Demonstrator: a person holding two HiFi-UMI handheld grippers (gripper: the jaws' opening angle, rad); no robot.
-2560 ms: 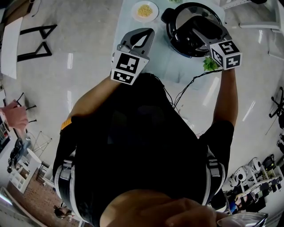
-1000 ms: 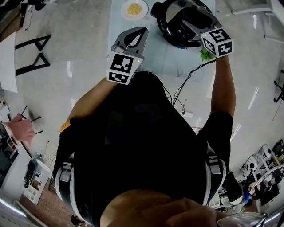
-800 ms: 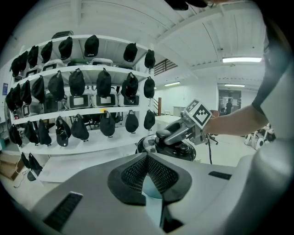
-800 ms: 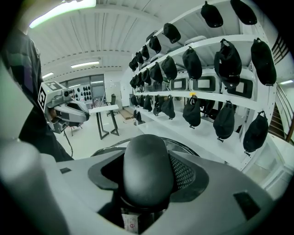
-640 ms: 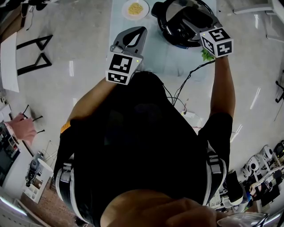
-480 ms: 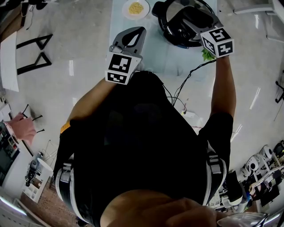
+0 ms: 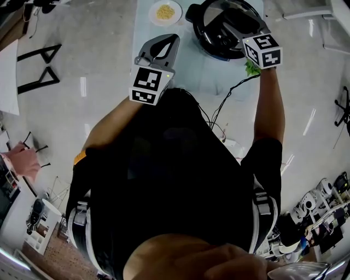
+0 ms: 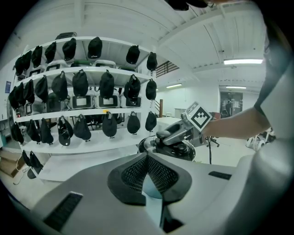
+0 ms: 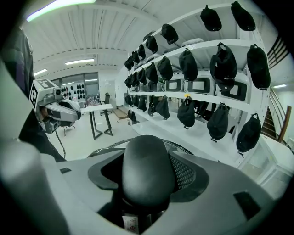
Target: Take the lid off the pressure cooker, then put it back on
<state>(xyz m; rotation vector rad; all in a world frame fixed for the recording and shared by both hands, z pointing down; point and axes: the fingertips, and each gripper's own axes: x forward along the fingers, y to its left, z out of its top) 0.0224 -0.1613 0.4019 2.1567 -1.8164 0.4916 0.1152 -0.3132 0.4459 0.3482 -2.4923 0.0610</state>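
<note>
Clamping the lid handle [image 9: 147,170], the right gripper [image 7: 235,30] blocks much of the lid [image 7: 216,17] in the head view. Jaws of the left gripper [image 8: 147,155] meet, empty. Body of the pressure cooker [image 7: 203,40] mostly hidden beneath the lid.

Glossy white floor [image 7: 60,109], cap-hung shelves [image 8: 82,92].

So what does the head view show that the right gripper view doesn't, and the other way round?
Only the head view: the plate of yellow food, the green leaves beside the pressure cooker, and the person's torso. Only the right gripper view: shelves hung with black caps, and, close up, the lid handle clamped in the right gripper. Both: the lid and the left gripper, held clear of the cooker.
</note>
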